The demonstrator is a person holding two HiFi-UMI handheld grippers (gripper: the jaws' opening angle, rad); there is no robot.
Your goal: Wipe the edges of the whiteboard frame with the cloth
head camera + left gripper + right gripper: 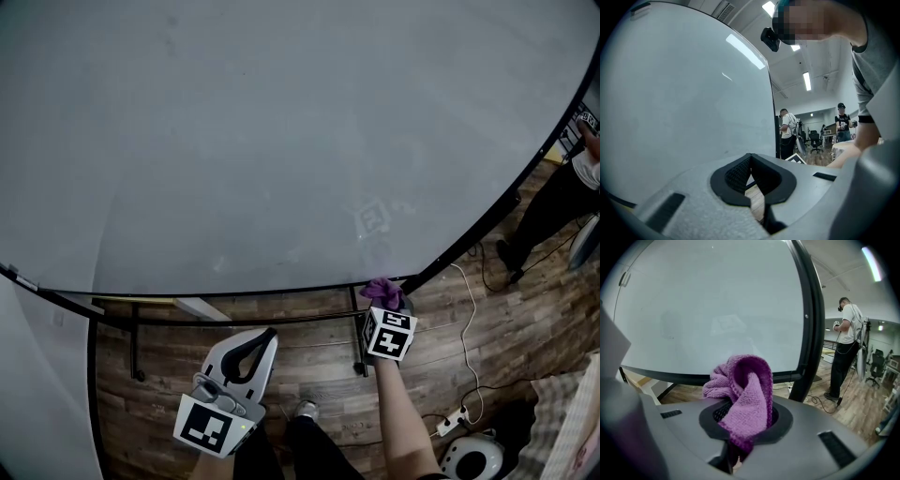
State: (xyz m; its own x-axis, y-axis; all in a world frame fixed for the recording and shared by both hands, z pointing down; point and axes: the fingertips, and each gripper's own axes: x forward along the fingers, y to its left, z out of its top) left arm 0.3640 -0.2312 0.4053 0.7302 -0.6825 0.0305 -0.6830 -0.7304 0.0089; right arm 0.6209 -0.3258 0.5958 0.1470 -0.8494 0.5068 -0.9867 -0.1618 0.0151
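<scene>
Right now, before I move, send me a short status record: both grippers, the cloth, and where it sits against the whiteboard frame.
right gripper: jaws shut on the purple cloth
left gripper: jaws together, nothing between them, held below the board
cloth position: at the bottom frame edge, close to its corner with the side frame edge; contact not certain
whiteboard: surface blank
nearby: person standing beyond the side frame edge
</scene>
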